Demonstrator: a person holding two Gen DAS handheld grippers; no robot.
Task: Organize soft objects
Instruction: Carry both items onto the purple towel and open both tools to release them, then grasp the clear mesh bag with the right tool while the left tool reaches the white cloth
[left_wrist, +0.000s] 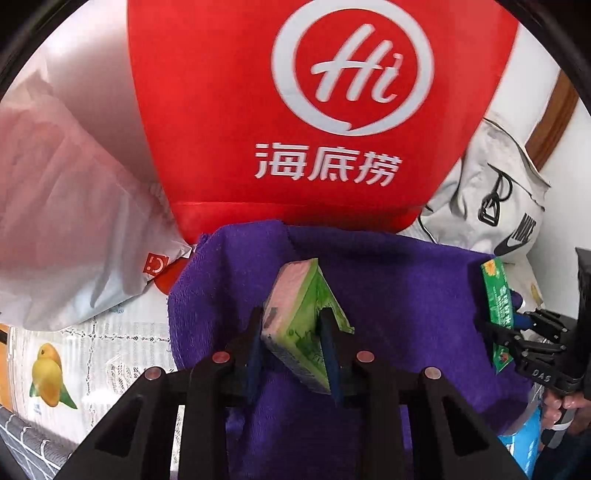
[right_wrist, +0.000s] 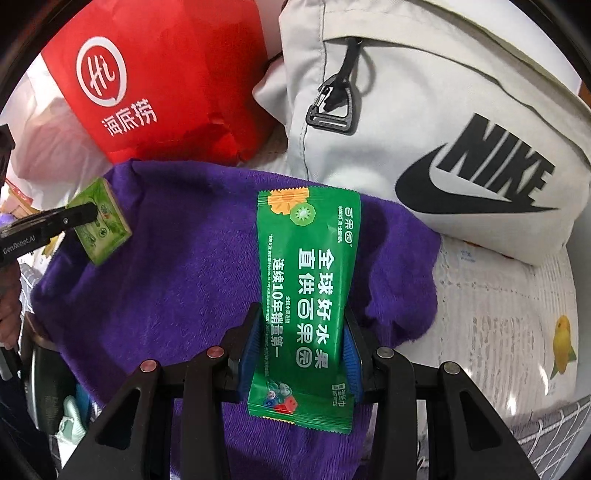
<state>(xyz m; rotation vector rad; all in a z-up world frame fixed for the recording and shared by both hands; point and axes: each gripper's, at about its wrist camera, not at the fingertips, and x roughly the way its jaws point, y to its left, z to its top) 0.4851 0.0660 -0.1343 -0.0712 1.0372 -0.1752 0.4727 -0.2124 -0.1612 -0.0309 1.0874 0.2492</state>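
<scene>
While both items are held above the purple towel (right_wrist: 177, 280), nothing is placed yet: the left gripper (left_wrist: 291, 336) is clamped on a green tissue pack (left_wrist: 299, 328), the right gripper (right_wrist: 301, 354) on a green wet-wipe sachet (right_wrist: 306, 280). Red bag (left_wrist: 295, 110) and Nike bag (right_wrist: 443, 147) lie far; sorting is judged barely begun.

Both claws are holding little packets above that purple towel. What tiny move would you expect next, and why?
Probably lowering both packets onto the purple towel. The left gripper is shut on a small green tissue pack and the right gripper on a green wipe packet; both hang over the towel, which has bare space under them.
</scene>
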